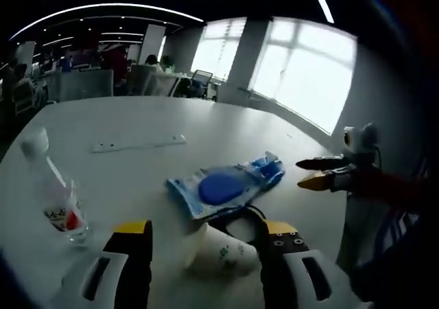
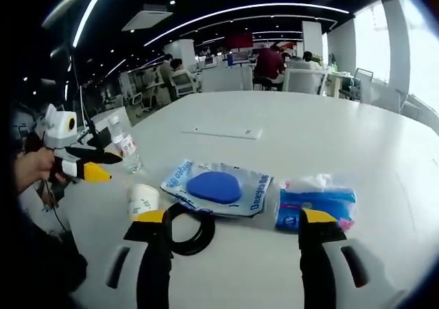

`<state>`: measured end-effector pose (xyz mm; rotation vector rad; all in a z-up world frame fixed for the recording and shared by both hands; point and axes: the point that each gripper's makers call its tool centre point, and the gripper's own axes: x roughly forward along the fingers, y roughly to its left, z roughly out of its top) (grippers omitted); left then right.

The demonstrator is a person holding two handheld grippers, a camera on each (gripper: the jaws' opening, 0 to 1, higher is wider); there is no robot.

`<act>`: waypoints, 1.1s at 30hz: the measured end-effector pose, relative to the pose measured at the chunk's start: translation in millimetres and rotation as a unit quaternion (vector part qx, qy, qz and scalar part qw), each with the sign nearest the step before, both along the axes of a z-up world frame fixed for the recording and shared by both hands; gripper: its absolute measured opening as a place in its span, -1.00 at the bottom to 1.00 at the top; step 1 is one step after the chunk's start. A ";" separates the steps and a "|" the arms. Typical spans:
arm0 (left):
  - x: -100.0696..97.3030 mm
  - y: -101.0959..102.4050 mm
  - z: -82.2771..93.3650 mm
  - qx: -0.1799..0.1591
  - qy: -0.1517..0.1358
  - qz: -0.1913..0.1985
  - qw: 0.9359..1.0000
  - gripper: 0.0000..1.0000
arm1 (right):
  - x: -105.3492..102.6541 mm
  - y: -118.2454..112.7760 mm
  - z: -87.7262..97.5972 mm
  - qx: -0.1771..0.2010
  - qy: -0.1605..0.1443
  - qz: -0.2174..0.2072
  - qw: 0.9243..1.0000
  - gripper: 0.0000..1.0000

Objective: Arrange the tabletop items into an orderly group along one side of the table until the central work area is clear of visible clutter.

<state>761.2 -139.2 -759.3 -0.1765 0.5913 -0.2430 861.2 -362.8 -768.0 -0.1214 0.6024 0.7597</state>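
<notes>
Open-plan office, white bench. Both grippers, left and right, hover with jaws open and empty. Paper cup at six o'clock lies tipped; a clumsy pinch could crush it or send it rolling.

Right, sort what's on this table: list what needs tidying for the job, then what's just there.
Job items: water bottle, paper cup, black cable loop, blue mouse pad in its plastic bag, tissue pack.
Just there: flush white panel in the tabletop, office chairs behind.

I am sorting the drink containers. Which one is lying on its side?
The white paper cup, tipped over between the left gripper jaws. The water bottle with the red label stands upright.
</notes>
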 end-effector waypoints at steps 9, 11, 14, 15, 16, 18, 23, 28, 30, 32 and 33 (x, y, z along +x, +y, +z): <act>-16.2 6.2 10.2 -0.004 -0.016 -0.001 1.000 0.44 | -15.7 -1.1 6.2 0.000 0.000 0.008 1.000 0.78; -21.6 4.1 14.8 -0.005 -0.019 -0.005 1.000 0.50 | -18.2 -3.0 8.0 0.002 0.002 0.011 1.000 0.86; -27.4 6.3 17.0 0.003 -0.027 -0.013 1.000 0.57 | -22.8 -6.6 8.8 0.004 0.004 0.017 1.000 0.93; -29.5 5.4 18.4 0.005 -0.030 -0.016 0.999 0.60 | -24.8 -7.8 10.1 0.005 0.003 0.019 1.000 0.96; -30.5 5.3 18.7 0.006 -0.030 -0.018 0.999 0.65 | -26.0 -8.3 11.9 0.007 0.002 0.020 1.000 0.99; -33.0 5.7 18.7 0.008 -0.028 -0.021 0.999 0.71 | -29.1 -10.4 13.1 0.009 0.007 0.020 1.000 0.99; -35.6 8.0 20.6 0.008 -0.032 -0.023 0.999 0.81 | -35.0 -18.5 14.8 -0.003 0.004 0.016 1.000 0.99; -36.1 8.5 21.4 0.013 -0.034 -0.034 0.999 0.98 | -38.5 -24.8 20.5 0.000 0.002 0.004 1.000 0.99; -35.6 7.0 21.2 0.012 -0.032 -0.041 0.999 0.99 | -39.8 -26.7 21.1 -0.003 0.000 0.003 1.000 0.99; -35.4 7.7 20.2 0.013 -0.030 -0.043 0.999 1.00 | -41.4 -28.9 21.1 -0.006 0.000 0.002 1.000 0.99; -34.5 6.6 20.4 0.014 -0.030 -0.044 0.998 1.00 | -41.4 -30.8 20.8 -0.008 0.001 0.001 1.000 0.99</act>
